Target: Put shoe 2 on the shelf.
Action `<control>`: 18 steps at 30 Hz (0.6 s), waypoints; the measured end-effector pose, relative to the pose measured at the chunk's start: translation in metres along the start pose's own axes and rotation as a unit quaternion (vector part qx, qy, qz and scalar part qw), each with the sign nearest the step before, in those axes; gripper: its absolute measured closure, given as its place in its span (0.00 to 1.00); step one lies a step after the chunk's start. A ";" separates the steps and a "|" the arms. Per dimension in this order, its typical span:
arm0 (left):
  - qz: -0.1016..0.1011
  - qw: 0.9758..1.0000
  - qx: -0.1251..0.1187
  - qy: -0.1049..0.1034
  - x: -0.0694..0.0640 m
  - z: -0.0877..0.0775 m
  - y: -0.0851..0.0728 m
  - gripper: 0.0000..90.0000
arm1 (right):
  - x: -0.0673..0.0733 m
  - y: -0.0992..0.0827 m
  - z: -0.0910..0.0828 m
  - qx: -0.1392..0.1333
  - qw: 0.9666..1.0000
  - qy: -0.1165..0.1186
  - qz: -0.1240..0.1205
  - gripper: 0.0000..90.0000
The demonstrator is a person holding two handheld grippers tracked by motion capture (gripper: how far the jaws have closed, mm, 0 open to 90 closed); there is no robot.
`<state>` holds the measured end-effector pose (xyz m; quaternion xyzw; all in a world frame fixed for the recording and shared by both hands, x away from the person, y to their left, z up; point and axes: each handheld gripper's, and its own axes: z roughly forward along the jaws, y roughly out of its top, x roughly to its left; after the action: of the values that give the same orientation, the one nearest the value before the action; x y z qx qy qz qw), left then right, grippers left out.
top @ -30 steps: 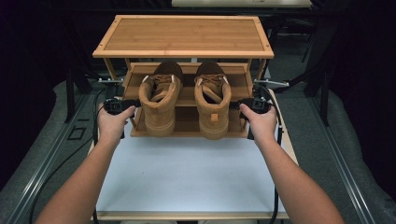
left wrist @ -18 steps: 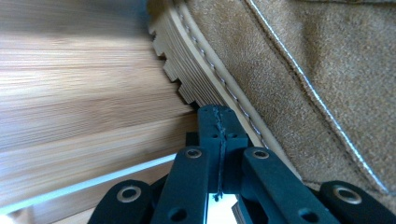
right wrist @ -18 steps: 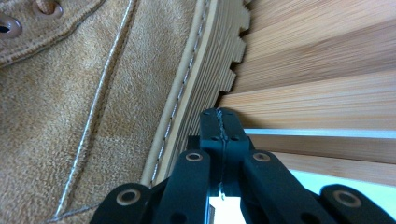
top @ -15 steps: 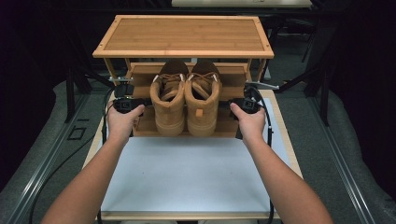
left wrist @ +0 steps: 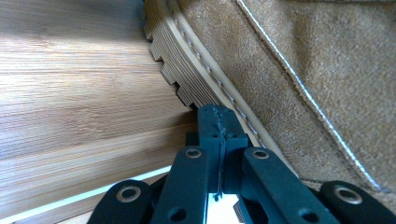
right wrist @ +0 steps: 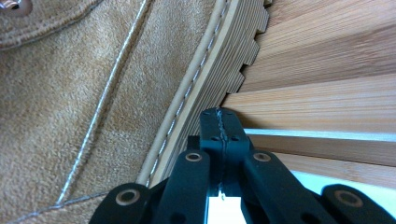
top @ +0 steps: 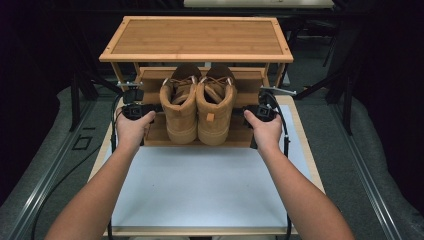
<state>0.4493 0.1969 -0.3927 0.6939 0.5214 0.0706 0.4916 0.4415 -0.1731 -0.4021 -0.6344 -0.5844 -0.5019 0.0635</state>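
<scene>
The left claw (top: 150,111), its jaws pressed together on nothing, touches its tip to the outer sole of the left tan suede lace-up boot (top: 178,107). That boot stands flush against the right tan suede lace-up boot (top: 215,105) at the middle of the bamboo shoe rack's lower shelf (top: 155,132), toes at the front edge. The right claw (top: 248,112), likewise closed and empty, nudges the opposite sole, apparently squeezing the pair together.
</scene>
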 end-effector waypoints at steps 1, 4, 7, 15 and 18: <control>-0.001 1.000 0.001 -0.004 0.000 -0.001 0.000 1.00 | 0.000 0.000 0.000 0.001 1.000 -0.003 -0.006 1.00; 0.000 1.000 -0.001 -0.015 0.000 -0.005 0.000 1.00 | 0.001 -0.001 -0.001 0.003 1.000 -0.010 -0.012 1.00; 0.009 1.000 0.001 -0.015 -0.005 -0.011 0.000 1.00 | 0.003 -0.001 -0.001 0.000 1.000 -0.010 -0.013 1.00; 0.030 0.999 0.010 -0.035 -0.012 -0.027 -0.008 0.99 | 0.008 -0.011 -0.012 0.012 0.999 0.004 -0.031 0.97; 0.053 0.998 0.024 -0.034 -0.016 -0.035 -0.020 0.99 | 0.012 -0.019 -0.017 0.018 0.999 0.000 -0.051 0.97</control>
<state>0.4073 0.2053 -0.3837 0.7343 0.4682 0.0603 0.4878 0.4140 -0.1704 -0.3949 -0.6023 -0.6251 -0.4941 0.0490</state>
